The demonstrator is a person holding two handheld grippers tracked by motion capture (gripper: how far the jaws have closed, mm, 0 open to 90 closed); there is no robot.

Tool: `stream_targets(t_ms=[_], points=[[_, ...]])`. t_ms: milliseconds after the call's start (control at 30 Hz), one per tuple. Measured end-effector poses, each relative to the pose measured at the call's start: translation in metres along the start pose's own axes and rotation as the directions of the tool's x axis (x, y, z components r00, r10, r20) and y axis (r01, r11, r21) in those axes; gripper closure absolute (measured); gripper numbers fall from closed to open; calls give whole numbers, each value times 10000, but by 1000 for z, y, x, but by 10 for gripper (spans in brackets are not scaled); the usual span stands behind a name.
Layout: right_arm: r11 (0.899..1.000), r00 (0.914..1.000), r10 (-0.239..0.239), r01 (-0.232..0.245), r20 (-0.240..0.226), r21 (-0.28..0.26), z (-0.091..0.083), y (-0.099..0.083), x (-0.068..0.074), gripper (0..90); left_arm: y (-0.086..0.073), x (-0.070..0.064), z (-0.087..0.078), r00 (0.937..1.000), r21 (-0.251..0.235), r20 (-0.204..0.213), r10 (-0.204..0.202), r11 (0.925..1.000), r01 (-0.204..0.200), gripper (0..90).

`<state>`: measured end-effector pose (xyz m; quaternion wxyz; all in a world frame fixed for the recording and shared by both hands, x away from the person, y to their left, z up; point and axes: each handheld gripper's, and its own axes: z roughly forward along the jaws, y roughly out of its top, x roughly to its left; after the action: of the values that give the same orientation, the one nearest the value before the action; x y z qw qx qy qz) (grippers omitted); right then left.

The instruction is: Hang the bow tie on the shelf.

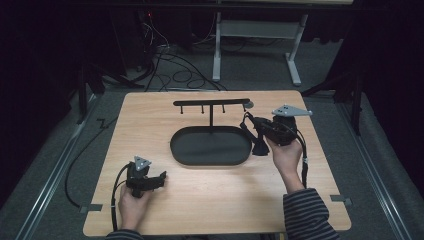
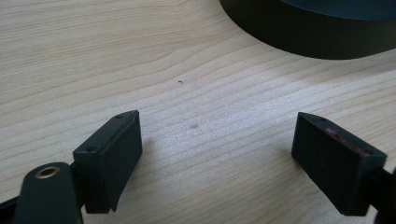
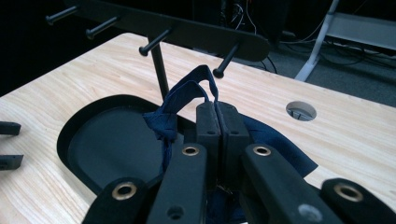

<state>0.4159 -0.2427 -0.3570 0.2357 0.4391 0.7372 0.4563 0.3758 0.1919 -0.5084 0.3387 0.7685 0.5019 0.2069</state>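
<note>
R gripper (image 3: pixel 217 119): jaws together, clamped on a dark navy fabric strap loop (image 3: pixel 189 91) attached to a navy cloth item; the rest of the cloth hangs below and behind the jaws, partly hidden. In the high view the R gripper (image 1: pixel 256 127) sits at the right end of the black oval metal tray (image 1: pixel 210 146), w/ cloth dangling at the tray's right edge.

Key relation: the loop arches above the jaw tips, just below and slightly left of the rightmost peg (image 3: pixel 226 60) on the black T-shaped rack bar (image 3: pixel 187 28). Peg axis points toward the gripper, so the loop prob. needs to go up and fwd over the peg tip. Whether loop touches peg: cannot tell.

L gripper (image 1: pixel 155 179): jaws wide apart, empty, low over the light wood table (image 2: pixel 140 60), near-left of the tray, well apart from the rack. R gripper is far nearer to the pegs
</note>
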Motion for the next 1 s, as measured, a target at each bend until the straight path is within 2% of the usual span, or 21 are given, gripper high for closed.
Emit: stream_targets(t_ms=[533, 1000], points=[[10000, 9997, -43, 46, 256, -88, 11, 19, -4, 900, 0, 0, 0, 10000, -1, 2, 1, 10000, -1, 166], [9996, 9978, 249, -242, 614, -111, 30, 23, -7, 900, 0, 0, 0, 10000, 4, 2, 3, 10000, -3, 166]])
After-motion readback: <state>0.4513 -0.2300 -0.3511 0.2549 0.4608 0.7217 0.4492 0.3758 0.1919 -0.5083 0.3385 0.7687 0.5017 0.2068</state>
